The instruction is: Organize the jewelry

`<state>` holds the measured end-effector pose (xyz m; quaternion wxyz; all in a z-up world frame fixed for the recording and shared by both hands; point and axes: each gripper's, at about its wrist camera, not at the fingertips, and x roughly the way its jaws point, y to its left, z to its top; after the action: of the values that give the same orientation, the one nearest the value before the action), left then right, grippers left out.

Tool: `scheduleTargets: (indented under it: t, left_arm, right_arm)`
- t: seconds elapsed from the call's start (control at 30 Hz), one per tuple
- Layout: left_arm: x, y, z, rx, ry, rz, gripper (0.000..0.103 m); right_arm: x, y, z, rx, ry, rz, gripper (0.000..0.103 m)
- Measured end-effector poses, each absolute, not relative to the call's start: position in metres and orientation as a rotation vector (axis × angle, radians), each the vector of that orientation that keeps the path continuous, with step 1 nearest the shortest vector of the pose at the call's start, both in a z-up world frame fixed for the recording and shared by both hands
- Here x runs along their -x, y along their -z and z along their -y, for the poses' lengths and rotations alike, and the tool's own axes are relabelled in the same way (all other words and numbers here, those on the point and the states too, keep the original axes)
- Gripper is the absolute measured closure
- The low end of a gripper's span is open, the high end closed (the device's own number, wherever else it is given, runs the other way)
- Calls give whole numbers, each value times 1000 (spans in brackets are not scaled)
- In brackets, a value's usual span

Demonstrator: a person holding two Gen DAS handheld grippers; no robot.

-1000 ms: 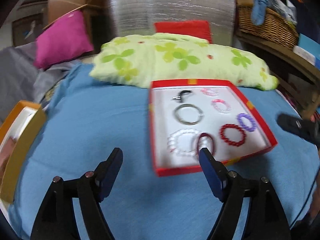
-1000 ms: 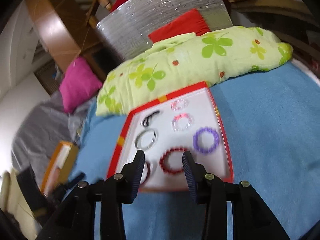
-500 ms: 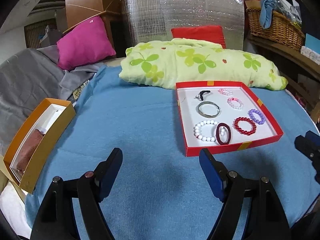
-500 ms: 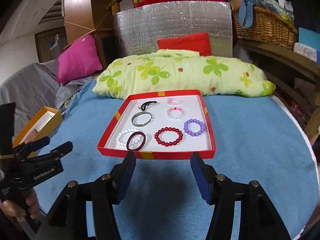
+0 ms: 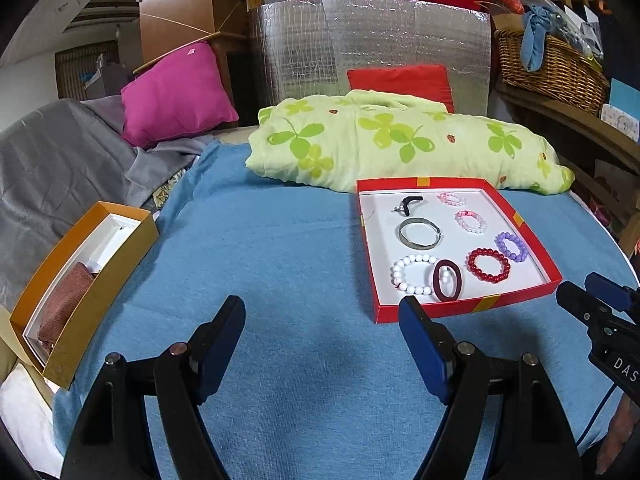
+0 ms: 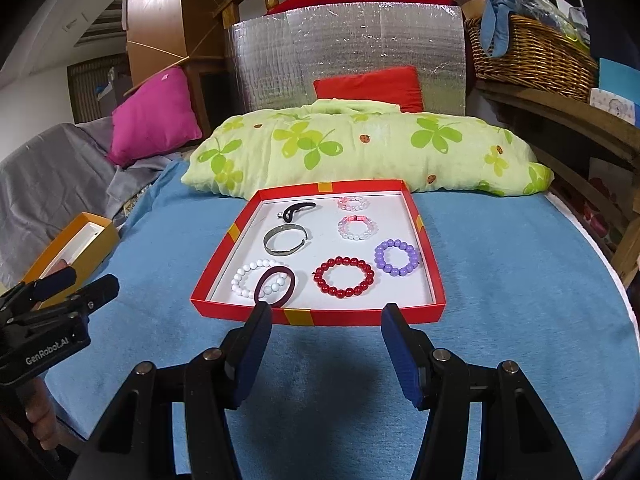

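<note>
A red tray point(image 5: 468, 309) point(image 6: 320, 316) lies on the blue cloth and holds several bracelets: white beads point(image 6: 256, 276), a dark maroon band point(image 6: 276, 285) leaning on them, red beads point(image 6: 344, 277), purple beads point(image 6: 397, 258), two pink ones point(image 6: 357, 227) and a silver bangle point(image 6: 285, 240). A black piece point(image 6: 298, 209) lies at the tray's back. My left gripper point(image 5: 322, 334) is open and empty, left of the tray's near corner. My right gripper point(image 6: 326, 338) is open and empty, just in front of the tray.
An orange box point(image 5: 80, 280) with a brown cloth inside sits at the cloth's left edge. A green flowered pillow point(image 6: 360, 152) lies behind the tray. A pink cushion point(image 5: 176, 92) and grey blanket point(image 5: 60, 168) lie at the back left. A wicker basket point(image 6: 528, 52) stands on the right shelf.
Both grippers have drawn back from the tray and stand higher and level. The right gripper has opened wider. The maroon band stays in the tray.
</note>
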<state>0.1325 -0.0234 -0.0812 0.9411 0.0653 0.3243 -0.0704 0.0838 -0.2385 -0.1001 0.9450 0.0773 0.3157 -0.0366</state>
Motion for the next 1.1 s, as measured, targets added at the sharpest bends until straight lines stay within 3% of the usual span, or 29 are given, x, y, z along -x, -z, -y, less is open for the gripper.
scheduleTargets:
  t: [1.1]
  left_arm:
    - [-129,82,42,-174,155,-651,23]
  right_arm:
    - [-83,99,247,-160,72,-628,42]
